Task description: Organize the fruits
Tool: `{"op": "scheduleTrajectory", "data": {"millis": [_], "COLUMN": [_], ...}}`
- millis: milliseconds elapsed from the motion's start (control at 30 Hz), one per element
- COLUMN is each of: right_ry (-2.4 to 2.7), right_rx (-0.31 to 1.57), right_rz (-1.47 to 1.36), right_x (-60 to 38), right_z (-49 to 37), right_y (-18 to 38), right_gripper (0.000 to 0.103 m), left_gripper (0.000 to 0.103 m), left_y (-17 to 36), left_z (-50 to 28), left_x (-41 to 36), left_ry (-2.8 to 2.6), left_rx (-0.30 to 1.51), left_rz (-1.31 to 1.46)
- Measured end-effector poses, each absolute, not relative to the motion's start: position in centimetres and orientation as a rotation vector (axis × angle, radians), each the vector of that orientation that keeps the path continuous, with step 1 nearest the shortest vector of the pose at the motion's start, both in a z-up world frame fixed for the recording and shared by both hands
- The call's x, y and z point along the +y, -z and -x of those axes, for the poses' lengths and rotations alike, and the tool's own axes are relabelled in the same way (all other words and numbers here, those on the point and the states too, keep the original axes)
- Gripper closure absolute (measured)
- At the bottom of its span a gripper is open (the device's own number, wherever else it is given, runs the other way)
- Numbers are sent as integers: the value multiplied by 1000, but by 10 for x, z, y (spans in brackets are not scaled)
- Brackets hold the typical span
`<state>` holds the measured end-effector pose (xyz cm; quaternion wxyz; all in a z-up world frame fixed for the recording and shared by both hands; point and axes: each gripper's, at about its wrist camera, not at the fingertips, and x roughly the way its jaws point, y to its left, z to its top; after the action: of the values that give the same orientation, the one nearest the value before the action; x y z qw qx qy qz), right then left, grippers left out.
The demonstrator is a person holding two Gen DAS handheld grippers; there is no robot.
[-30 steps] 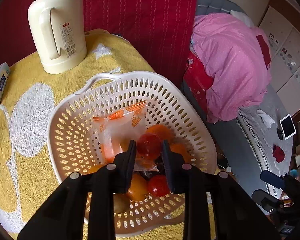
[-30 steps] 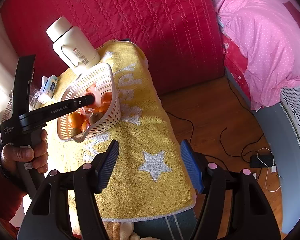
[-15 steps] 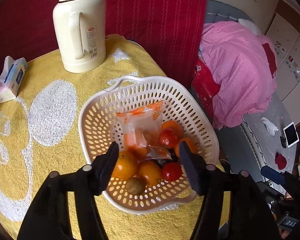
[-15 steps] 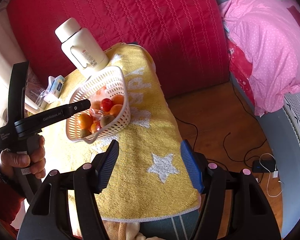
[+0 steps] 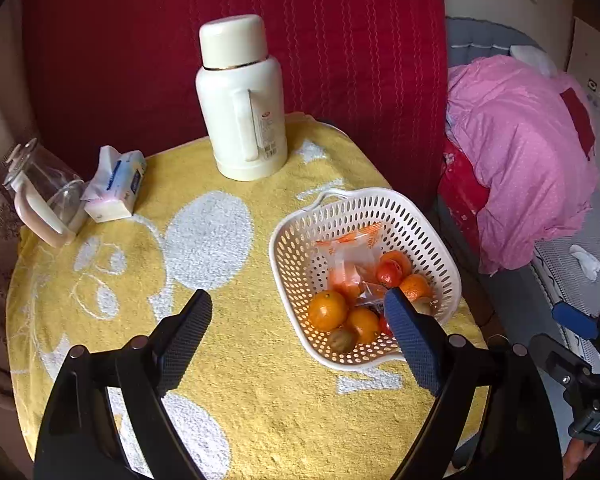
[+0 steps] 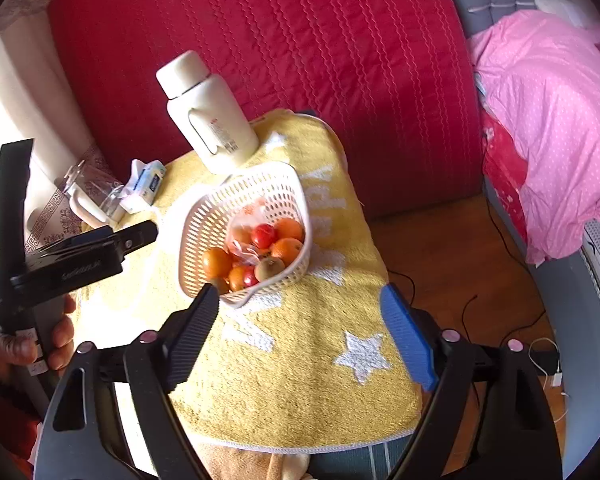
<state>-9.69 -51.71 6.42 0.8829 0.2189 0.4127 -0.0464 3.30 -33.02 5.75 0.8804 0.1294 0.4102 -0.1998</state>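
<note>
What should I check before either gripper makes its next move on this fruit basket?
1. Left gripper free of load: ok, jaws have just been opening, nothing between them.
2. Right gripper free of load: ok, jaws have just been opening, only towel below them.
3. Fruit inside the white basket: ok, oranges, red fruits and two kiwis all lie in it.
4. Stray fruit on the yellow towel: ok, none visible.
5. Plastic bag clear of the fruit: not ok, it lies among the fruit.
6. Basket well on the table: cannot tell, it sits near the towel's edge.
</note>
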Motion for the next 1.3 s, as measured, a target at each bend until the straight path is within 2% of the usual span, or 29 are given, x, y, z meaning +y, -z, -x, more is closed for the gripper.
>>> {"op": "scheduleTrajectory", "data": {"millis": [67,133,433,933,1300], "right_ry": [86,75,34,74,92], "right_rx": [850,841,808,743,748], "right_rz": [-449,-441,-366,-173,-152], "right_x": [-514,-510,-491,-462,-457], "right_z": [96,96,97,96,95], "right_y": [-69,-74,-95,-131,-130], "right_gripper": [17,13,3,3,3], "left_gripper": [16,10,10,10,10], "left_y": [-66,-74,-107,-132,-134], "left_z": [-25,-19,9,40,44], "left_x": [-324,-317,-295,-283,-278], "left_ry": [398,380,299,231,208], "left_rx": [833,818,740,683,670], "left_rz": [-274,-268,-260,-273,-278]}}
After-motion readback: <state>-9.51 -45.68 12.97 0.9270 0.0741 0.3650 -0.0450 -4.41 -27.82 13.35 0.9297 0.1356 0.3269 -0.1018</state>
